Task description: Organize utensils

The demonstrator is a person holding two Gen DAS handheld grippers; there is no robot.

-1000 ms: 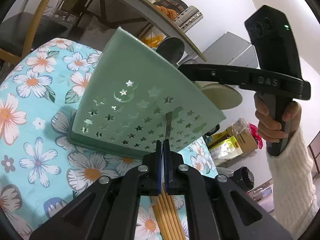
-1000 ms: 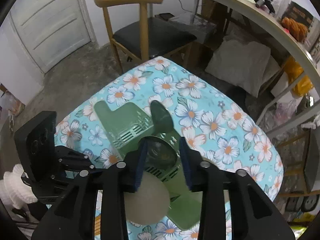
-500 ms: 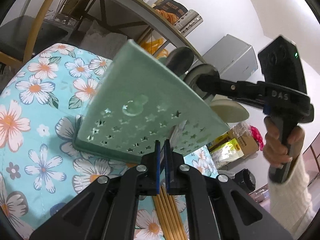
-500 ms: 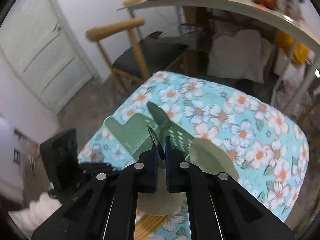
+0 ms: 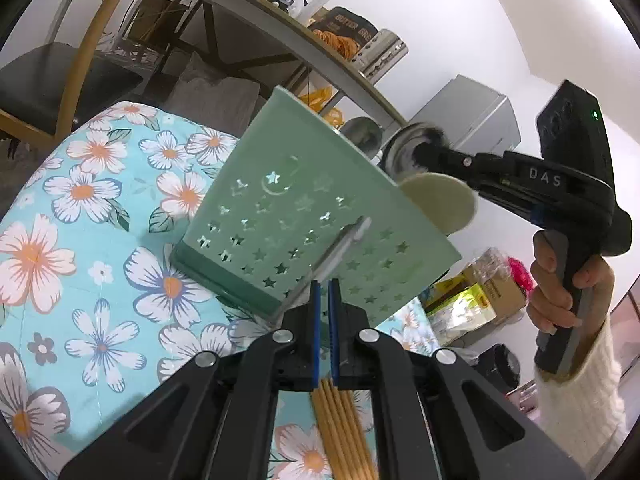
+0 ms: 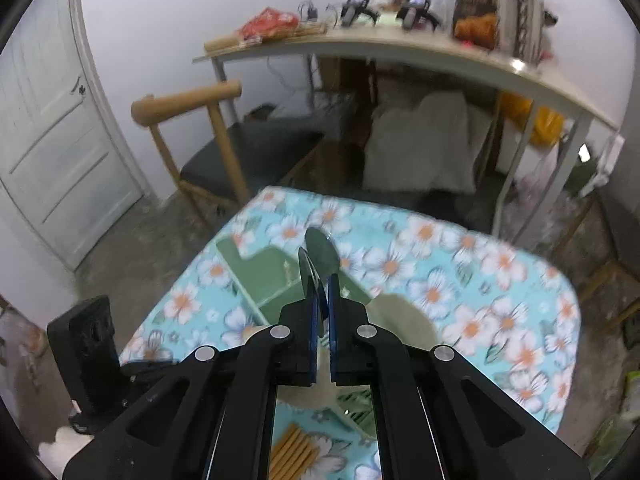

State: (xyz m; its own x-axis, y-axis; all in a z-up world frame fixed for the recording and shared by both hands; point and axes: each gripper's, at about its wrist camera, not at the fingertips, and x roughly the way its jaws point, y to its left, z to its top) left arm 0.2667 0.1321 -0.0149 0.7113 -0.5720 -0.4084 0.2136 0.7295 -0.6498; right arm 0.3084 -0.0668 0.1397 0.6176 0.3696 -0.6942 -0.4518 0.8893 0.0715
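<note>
This is a lived-in room of a home, used partly as a work corner. The worktop wears a turquoise flowered cloth. A wooden chair with a dark seat stands on a rough bare floor near a white panelled door. A long desk along the wall is crowded with small gadgets, a red bag and a snack packet, with bags stuffed beneath it. In the left wrist view a grey fridge-like cabinet stands by the white wall, with boxes heaped near it.
</note>
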